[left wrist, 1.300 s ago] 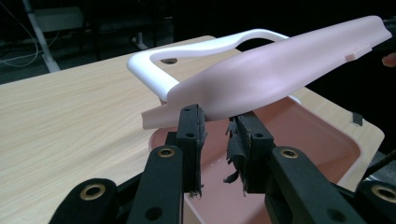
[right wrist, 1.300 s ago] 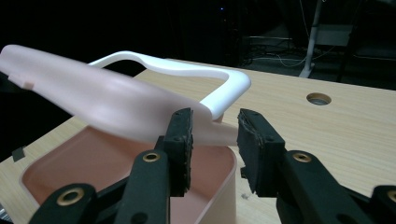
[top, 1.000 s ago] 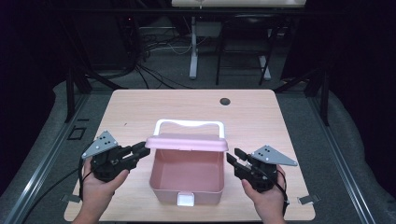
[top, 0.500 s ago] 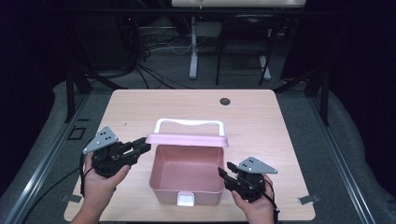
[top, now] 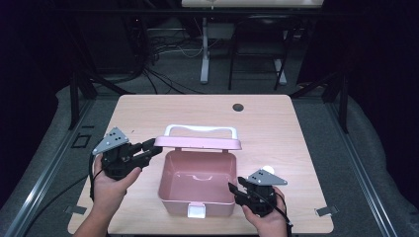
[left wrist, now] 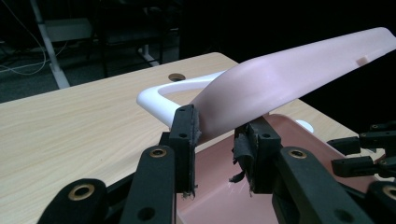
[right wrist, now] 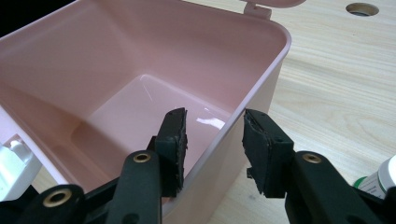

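A pink box [top: 195, 206] stands at the table's front middle, its lid [top: 197, 143] raised and the white handle [top: 200, 129] behind it. My left gripper [top: 154, 149] is at the lid's left corner. In the left gripper view that gripper [left wrist: 215, 140] has the lid [left wrist: 289, 70] corner between its pads; the jaws have just been opening and no longer pinch it. My right gripper [top: 232, 190] is at the box's front right corner. In the right gripper view its jaws [right wrist: 212, 140] straddle the box wall [right wrist: 261, 84] with gaps on both sides, after opening slightly.
A white latch [top: 196, 212] sticks out of the box's front wall. A small white bottle [right wrist: 380, 179] stands on the table just right of the box, behind my right hand. A round hole [top: 238, 107] sits in the tabletop at the far side.
My right gripper came down and in from the box's right side to its front right corner, jaws now over the wall. The left gripper stayed at the lid corner.
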`<action>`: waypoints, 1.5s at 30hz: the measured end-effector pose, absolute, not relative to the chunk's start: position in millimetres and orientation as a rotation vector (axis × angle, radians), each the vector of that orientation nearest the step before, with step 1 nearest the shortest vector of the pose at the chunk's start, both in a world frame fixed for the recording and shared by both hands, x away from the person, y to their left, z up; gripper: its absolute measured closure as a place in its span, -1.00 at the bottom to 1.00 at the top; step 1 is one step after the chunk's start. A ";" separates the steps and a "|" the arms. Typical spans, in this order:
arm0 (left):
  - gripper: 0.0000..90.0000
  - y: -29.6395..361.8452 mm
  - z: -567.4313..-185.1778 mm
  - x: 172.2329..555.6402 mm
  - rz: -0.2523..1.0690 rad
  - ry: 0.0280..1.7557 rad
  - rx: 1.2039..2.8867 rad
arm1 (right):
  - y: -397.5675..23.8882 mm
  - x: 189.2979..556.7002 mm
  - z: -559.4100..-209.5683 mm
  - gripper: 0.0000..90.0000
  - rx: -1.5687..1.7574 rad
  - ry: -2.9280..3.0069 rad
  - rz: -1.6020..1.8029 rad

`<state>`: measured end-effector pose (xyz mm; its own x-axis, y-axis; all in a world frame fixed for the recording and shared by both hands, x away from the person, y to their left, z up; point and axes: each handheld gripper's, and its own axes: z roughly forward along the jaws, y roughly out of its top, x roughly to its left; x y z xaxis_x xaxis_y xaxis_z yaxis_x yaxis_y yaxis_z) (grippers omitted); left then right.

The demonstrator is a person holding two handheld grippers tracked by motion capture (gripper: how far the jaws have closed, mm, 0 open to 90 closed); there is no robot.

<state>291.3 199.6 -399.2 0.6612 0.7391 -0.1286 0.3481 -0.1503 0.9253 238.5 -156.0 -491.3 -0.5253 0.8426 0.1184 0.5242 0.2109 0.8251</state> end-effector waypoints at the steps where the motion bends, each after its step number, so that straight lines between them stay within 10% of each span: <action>1: 0.52 199.6 -399.2 291.3 0.433 0.879 1.752 | -156.0 238.5 -491.3 0.32 1.275 2.135 1.232; 45: 0.59 187.0 -409.0 332.1 0.505 0.916 1.731 | -160.5 243.0 -495.3 0.35 1.283 2.111 1.272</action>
